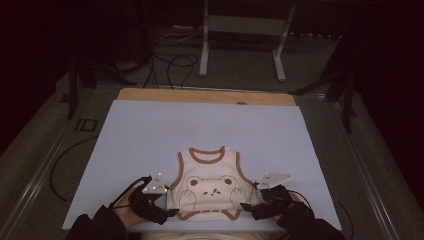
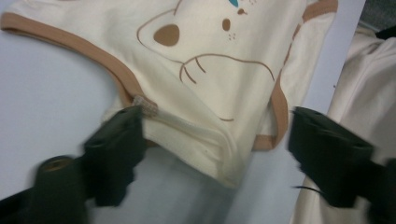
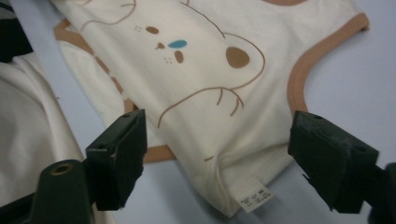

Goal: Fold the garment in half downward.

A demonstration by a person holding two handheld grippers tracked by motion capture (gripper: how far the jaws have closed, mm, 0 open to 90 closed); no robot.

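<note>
A cream sleeveless baby top (image 1: 210, 185) with brown trim and a bear print lies flat on the pale blue mat (image 1: 150, 135), near its front edge. My left gripper (image 1: 171, 212) sits at the top's lower left corner. In the left gripper view that gripper (image 2: 215, 119) is open, with the folded hem corner of the top (image 2: 210, 60) lying between the jaws, untouched by the pads. My right gripper (image 1: 246, 205) sits at the lower right corner. In its own view the right gripper (image 3: 219, 120) stands open astride the top's (image 3: 201, 79) corner and its white label (image 3: 254, 198).
The mat covers a wooden table whose bare edge (image 1: 200, 95) shows at the back. Beyond it, black cables (image 1: 170, 65) lie on the floor beside a metal stand (image 1: 240, 30). The person's cream clothing (image 2: 364, 93) hangs close to the mat's near edge.
</note>
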